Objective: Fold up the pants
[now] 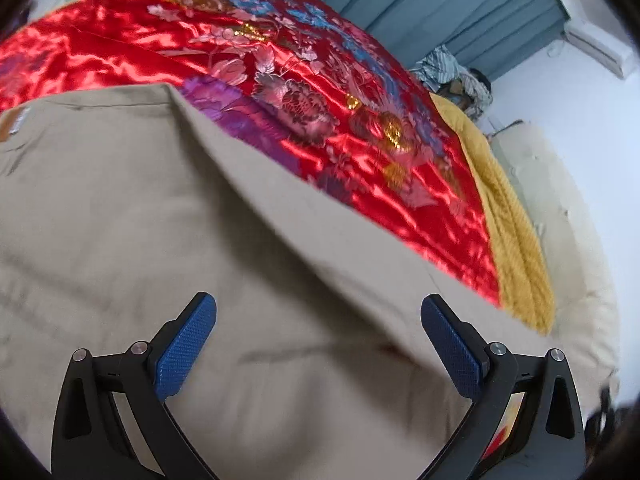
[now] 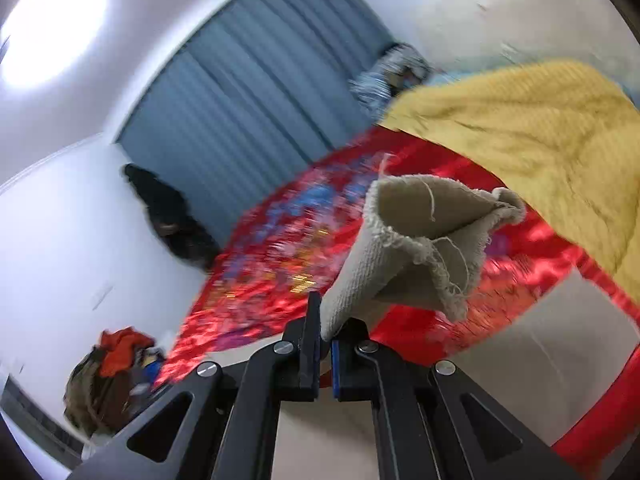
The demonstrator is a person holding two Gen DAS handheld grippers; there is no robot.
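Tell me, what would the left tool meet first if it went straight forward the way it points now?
Most likely the beige pants. The open left tool points down at that cloth, which fills the view between its fingers, with the red bedcover only further on. Depth is unclear.

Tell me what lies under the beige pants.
The beige pants lie spread on a red floral satin bedspread, which shows past their edge, with a yellow blanket alongside. Whatever is beneath the pants' middle is covered. The right gripper holds a frayed hem lifted.
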